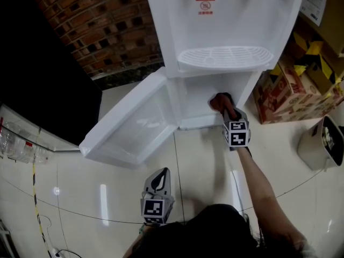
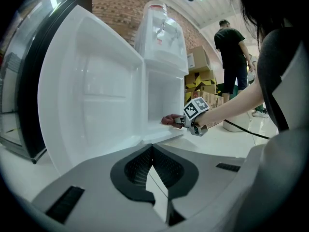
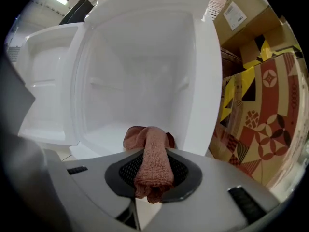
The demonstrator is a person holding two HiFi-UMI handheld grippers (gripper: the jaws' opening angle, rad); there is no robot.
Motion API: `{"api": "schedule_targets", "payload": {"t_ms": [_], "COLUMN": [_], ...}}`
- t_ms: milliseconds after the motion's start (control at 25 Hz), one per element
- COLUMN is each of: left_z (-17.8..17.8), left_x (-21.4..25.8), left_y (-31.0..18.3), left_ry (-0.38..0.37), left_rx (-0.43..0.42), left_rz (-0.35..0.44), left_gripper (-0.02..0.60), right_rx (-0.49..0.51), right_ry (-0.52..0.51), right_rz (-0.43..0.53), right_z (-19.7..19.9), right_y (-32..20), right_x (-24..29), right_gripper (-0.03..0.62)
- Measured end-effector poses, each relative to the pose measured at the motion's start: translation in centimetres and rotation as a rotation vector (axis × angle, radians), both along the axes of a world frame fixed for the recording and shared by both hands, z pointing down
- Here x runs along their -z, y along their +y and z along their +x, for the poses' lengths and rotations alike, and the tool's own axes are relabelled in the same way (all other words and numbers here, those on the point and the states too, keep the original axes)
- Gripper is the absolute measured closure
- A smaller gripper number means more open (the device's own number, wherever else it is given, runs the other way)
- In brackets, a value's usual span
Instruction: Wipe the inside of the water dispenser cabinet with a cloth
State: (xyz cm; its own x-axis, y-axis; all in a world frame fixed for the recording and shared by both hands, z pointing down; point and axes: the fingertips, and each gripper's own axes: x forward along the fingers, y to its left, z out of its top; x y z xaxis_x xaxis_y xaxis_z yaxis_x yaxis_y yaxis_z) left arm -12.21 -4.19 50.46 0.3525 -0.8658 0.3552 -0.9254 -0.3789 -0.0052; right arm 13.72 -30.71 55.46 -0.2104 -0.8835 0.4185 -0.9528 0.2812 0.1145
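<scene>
- Left gripper (image 1: 159,177), nearest, has its jaws together, empty.
- Right gripper (image 1: 224,107) clamps the fuzzy reddish-brown cloth (image 3: 153,163), bunched at the white cabinet (image 3: 145,81) front edge.
- Cabinet door (image 1: 129,125) hangs open at left.

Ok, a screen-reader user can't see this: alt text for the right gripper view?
The right gripper is shut on a reddish cloth, held at the mouth of a white cabinet. Its door stands open at picture left; cardboard boxes stand at right.

Grey left tool (image 2: 152,164) and right tool (image 3: 152,172), black-white marker cubes (image 1: 237,134).
</scene>
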Motion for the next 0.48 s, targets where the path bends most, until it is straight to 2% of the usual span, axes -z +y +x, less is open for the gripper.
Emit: {"api": "schedule_targets", "payload": {"t_ms": [120, 240, 480], "left_z": [-0.1, 0.1, 0.5], "left_x": [-0.1, -0.3, -0.3], "left_y": [0.1, 0.2, 0.2], "left_ry": [-0.002, -0.003, -0.005], "left_rx": [0.002, -0.003, -0.012], "left_rz": [0.000, -0.004, -0.009], "left_gripper": [0.604, 0.604, 0.604], "right_rx": [-0.006, 0.033, 0.204], "right_ry": [0.007, -0.033, -0.202], "right_rz": [-0.006, 0.023, 0.231], "right_z": [0.7, -0.8, -7.3], "right_y": [0.2, 0.5, 0.0], "right_x": [0.0, 1.8, 13.6], "right_gripper": [0.513, 0.514, 0.514]}}
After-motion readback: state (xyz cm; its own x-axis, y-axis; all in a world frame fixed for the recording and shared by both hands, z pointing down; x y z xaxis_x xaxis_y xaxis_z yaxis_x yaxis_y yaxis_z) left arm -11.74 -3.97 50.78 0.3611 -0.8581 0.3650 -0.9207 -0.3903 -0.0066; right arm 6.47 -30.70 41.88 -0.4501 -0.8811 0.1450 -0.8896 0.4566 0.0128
